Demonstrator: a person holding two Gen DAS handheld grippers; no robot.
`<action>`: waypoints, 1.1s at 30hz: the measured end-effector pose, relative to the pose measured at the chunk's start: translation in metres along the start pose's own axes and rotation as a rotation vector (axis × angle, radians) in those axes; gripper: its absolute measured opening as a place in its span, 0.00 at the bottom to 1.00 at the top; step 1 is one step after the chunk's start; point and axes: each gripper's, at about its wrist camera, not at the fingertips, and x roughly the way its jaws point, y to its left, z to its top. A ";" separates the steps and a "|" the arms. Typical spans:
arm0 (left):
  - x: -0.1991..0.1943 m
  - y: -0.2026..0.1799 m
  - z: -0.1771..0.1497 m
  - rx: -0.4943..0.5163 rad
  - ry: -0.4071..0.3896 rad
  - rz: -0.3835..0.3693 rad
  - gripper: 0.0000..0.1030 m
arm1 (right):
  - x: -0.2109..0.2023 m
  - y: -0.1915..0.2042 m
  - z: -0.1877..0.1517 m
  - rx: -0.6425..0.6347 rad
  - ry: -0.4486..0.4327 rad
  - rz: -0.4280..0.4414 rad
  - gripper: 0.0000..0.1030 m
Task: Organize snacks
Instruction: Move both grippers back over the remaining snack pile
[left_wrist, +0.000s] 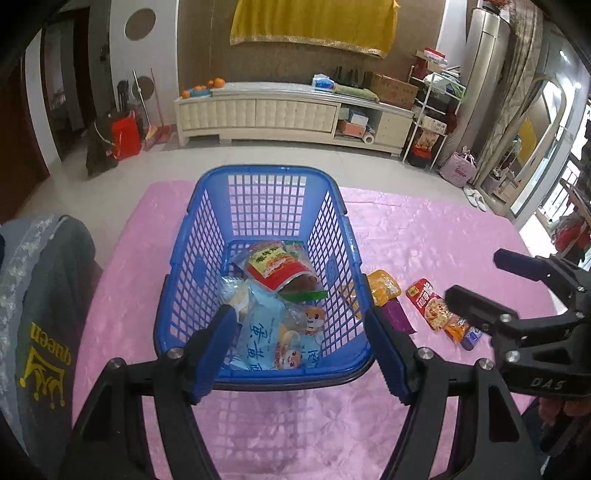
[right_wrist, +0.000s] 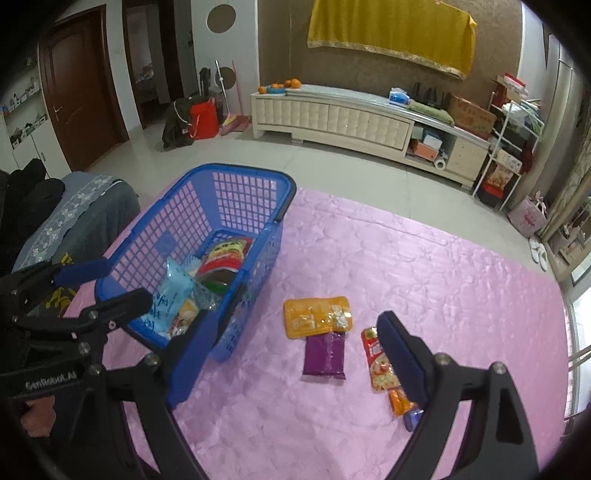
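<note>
A blue plastic basket (left_wrist: 258, 177) (right_wrist: 243, 177) stands on the pink tablecloth (left_wrist: 424, 229) (right_wrist: 406, 258). It holds several snack packets, among them a light blue one (left_wrist: 262, 332) and a red and yellow one (left_wrist: 277, 264). My left gripper (left_wrist: 306, 354) is open and empty, above the basket's near rim. On the cloth right of the basket lie a yellow packet (right_wrist: 316, 315), a purple packet (right_wrist: 325, 352), a long red packet (right_wrist: 378, 363), and small orange (right_wrist: 399, 400) and purple (right_wrist: 412, 419) snacks. My right gripper (right_wrist: 295, 362) is open and empty, above these packets.
A chair with a grey garment (left_wrist: 44, 295) stands left of the table. Beyond the table are tiled floor, a white TV cabinet (left_wrist: 288, 110) and a shelf rack (left_wrist: 432, 110). The left gripper also shows in the right wrist view (right_wrist: 107, 284).
</note>
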 end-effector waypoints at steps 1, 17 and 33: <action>-0.002 -0.003 -0.001 0.005 -0.008 0.002 0.68 | -0.004 -0.003 -0.002 0.008 -0.008 0.004 0.88; -0.009 -0.071 -0.003 0.128 -0.025 -0.005 0.75 | -0.036 -0.058 -0.032 0.075 -0.029 0.004 0.88; 0.055 -0.149 -0.005 0.158 0.087 -0.052 0.75 | -0.019 -0.141 -0.071 0.200 0.029 -0.035 0.88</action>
